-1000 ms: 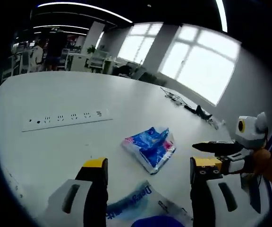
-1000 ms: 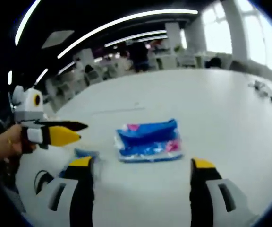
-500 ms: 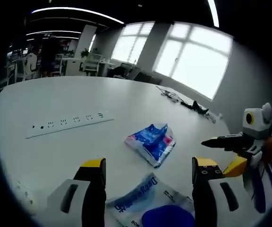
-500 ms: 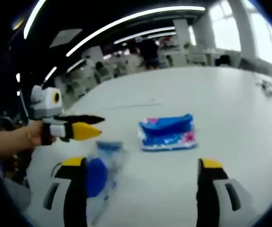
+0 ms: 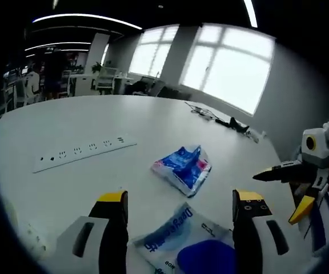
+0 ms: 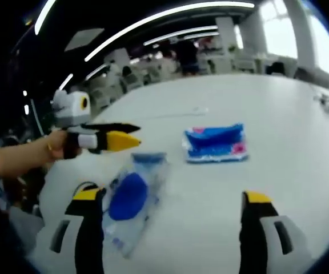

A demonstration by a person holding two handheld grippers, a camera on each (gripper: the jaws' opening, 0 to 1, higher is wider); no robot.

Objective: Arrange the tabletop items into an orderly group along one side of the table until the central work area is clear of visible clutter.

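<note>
The wide white oval table carries a long white power strip on its far left. Near the middle lies a crumpled blue-and-pink plastic packet, well apart from a clear plastic bag holding a dark blue round object at the near edge. That bag sits just ahead of the left gripper, between its spread jaws, long axis slanting across them. The right gripper, jaws also spread, has the bag by its left jaw, so the left gripper looks nearer.
</note>
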